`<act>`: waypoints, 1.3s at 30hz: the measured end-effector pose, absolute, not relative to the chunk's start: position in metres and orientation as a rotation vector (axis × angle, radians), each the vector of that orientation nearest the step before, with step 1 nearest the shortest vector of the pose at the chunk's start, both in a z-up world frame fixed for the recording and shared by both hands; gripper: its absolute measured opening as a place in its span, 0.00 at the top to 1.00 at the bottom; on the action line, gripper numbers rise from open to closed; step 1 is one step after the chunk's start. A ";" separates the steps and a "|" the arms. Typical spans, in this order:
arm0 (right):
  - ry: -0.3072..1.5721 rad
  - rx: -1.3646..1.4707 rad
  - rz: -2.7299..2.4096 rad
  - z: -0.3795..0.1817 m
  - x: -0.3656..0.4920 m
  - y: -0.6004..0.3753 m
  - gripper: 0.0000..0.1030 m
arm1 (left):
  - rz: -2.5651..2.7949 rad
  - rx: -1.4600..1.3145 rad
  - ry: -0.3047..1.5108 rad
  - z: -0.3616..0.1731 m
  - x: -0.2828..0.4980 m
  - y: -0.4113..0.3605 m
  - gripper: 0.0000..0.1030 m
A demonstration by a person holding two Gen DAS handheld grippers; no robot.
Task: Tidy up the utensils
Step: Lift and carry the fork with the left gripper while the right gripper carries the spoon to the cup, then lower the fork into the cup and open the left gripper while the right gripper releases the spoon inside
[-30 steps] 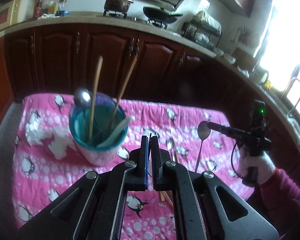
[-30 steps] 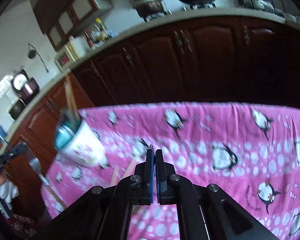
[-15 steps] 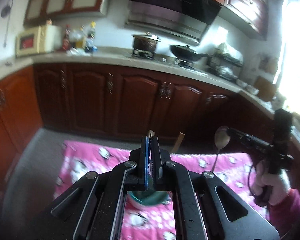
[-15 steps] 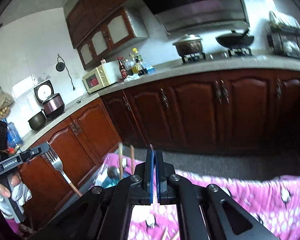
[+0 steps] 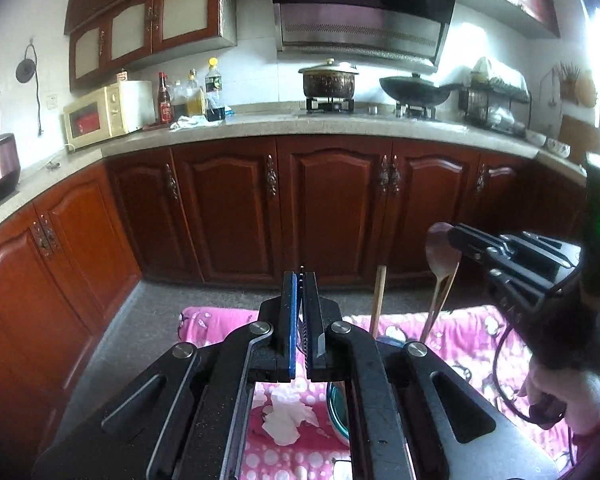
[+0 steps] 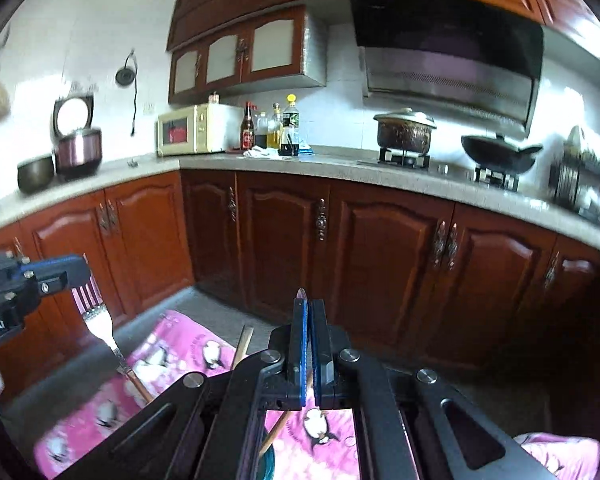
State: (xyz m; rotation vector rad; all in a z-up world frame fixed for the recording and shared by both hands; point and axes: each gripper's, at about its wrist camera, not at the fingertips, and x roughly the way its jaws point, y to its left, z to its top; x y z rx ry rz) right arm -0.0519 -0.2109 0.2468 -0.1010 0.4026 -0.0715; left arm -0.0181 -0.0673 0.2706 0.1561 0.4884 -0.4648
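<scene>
Both grippers are raised over the pink penguin-print cloth [image 5: 472,332] on the bench, with the teal-rimmed cup [image 5: 337,408], already holding wooden chopsticks [image 5: 378,300], low in the frame; some utensils look sorted, two are left to drop in. The left gripper [image 6: 66,276] has its jaws clamped on a silver wooden-handled fork [image 6: 100,320], tines up, long axis slanting down-right; the right gripper [image 5: 458,236] grips a metal spoon [image 5: 440,256], bowl up, handle hanging towards the cup.

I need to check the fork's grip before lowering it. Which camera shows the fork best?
The right wrist view: the fork hangs tines-up from the left gripper at the left edge, its handle running down over the pink cloth. The left wrist view shows only a thin toothed edge of it between its own fingers.
</scene>
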 end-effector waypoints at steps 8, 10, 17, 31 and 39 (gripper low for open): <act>0.486 -0.126 -0.028 0.206 -0.049 -0.203 0.99 | -0.466 0.169 0.547 0.236 -0.016 -0.077 0.98; 0.522 -0.090 0.001 0.199 -0.049 -0.207 0.99 | -0.467 0.168 0.558 0.231 -0.016 -0.080 0.98; 0.634 0.051 0.098 0.180 -0.048 -0.221 0.97 | -0.472 0.163 0.615 0.215 -0.018 -0.088 0.97; 0.600 0.124 0.106 0.203 -0.079 -0.233 0.68 | -0.473 0.115 0.633 0.226 -0.028 -0.085 0.49; 0.564 0.167 0.093 0.223 -0.104 -0.246 0.63 | -0.459 0.097 0.595 0.245 -0.044 -0.078 0.39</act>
